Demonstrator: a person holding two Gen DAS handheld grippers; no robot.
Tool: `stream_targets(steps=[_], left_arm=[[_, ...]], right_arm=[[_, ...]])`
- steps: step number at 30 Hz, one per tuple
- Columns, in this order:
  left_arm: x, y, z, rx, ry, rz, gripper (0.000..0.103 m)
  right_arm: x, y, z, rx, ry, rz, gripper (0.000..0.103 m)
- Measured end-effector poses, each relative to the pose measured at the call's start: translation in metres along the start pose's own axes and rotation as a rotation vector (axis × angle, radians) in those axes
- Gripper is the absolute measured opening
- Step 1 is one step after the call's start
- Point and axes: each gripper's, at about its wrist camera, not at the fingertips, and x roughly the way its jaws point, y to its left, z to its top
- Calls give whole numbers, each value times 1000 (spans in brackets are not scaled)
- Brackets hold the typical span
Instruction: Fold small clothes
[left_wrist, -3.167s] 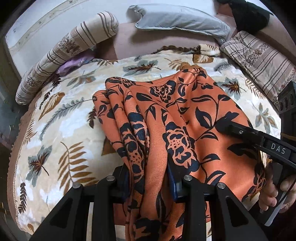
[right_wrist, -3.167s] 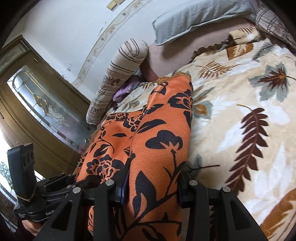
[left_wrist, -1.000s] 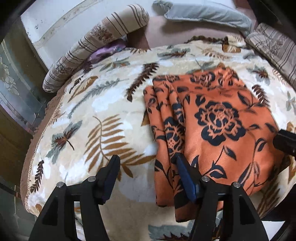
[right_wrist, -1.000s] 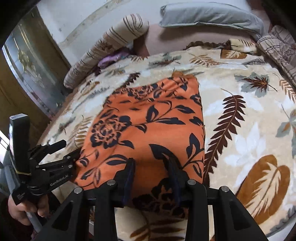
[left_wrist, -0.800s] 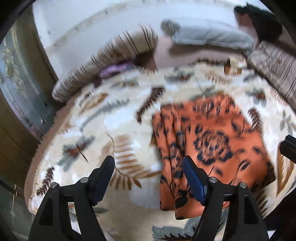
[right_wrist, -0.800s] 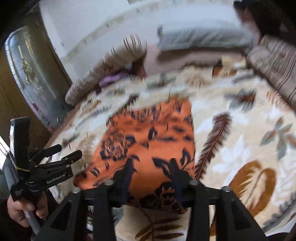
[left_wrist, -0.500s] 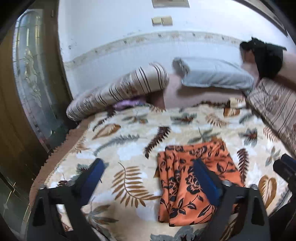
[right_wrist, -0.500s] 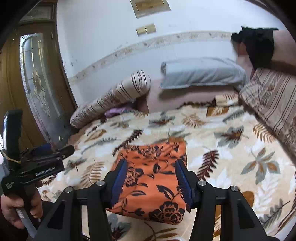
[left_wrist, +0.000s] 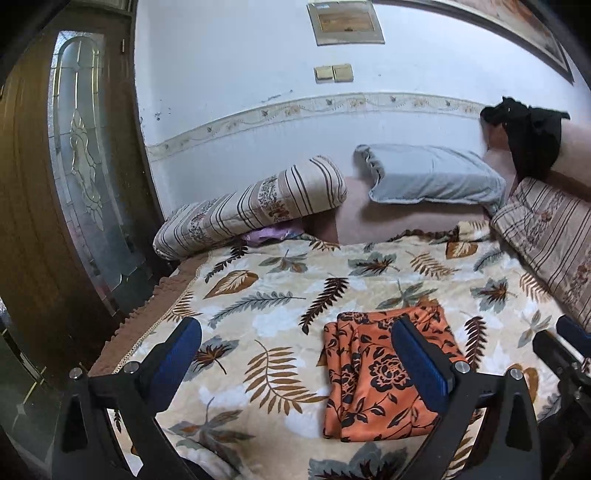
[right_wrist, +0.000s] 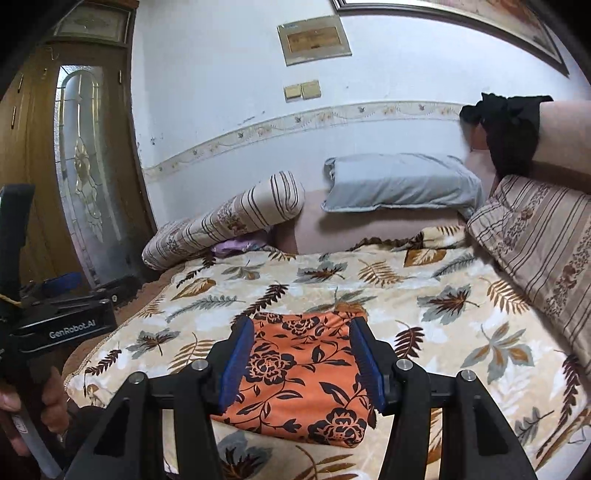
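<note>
Orange floral garment (right_wrist: 299, 376) lies folded on our leaf-print blanket (right_wrist: 443, 306), striped bolster (left_wrist: 251, 206) at 11 o'clock. Left gripper (left_wrist: 295, 362) and right gripper (right_wrist: 301, 363) hover above, jaws apart, nothing clamped, having just been opening.

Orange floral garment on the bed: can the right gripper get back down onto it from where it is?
Probably yes. The folded orange floral garment lies flat on the leaf-print blanket, directly ahead of the right gripper, whose jaws stand open and empty. Nothing lies between them; the left gripper is off to the side.
</note>
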Motion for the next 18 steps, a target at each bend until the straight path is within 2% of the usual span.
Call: stream_targets(steps=[7, 14, 18], left_arm=[[-20, 8, 9, -27, -38, -10, 102], [-21, 15, 11, -57, -28, -26, 102], [-19, 16, 9, -65, -19, -31, 102]], right_arm=[[-12, 9, 6, -31, -28, -1, 60], [-8, 15, 5, -48, -14, -1, 60], [-4, 18, 6, -49, 1, -30, 60]])
